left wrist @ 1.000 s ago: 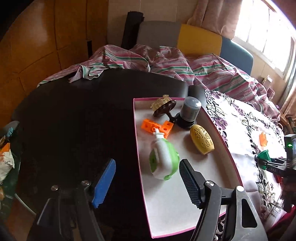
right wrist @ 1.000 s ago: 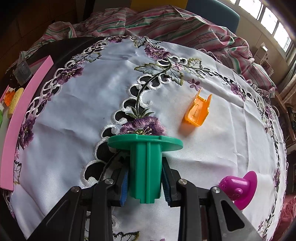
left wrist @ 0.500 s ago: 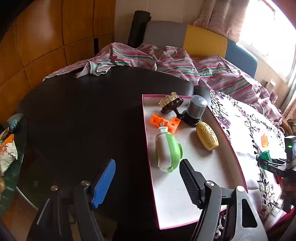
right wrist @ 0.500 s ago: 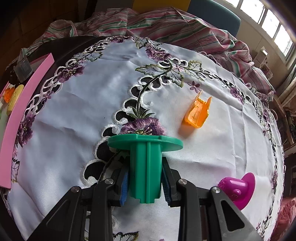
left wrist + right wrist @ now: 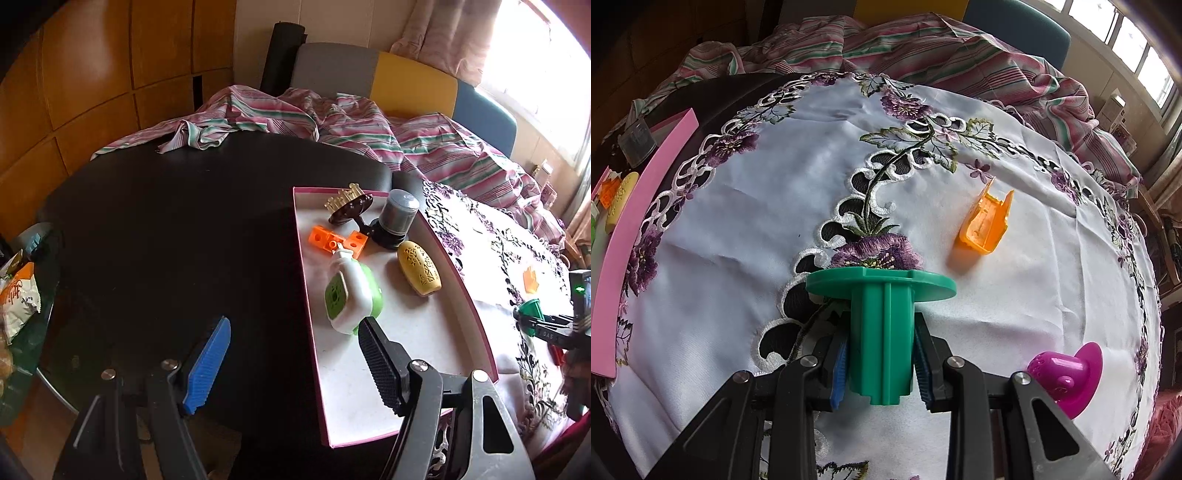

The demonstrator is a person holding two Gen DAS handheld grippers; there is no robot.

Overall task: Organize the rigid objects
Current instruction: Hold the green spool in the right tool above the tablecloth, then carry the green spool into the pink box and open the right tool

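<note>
Pink tray [image 5: 476,314] now further right under empty, open left gripper [image 5: 295,354]; right gripper [image 5: 881,363] clamping green spool [image 5: 881,332].

pink tray [image 5: 646,173] cut off by the left edge of the right wrist view; its contents mostly out of sight. purple piece [image 5: 1067,376] partly hidden behind a gripper arm. snack bag [image 5: 16,295] cropped at the left edge of the left wrist view, print unreadable. window [image 5: 535,55] overexposed, no detail.
</note>
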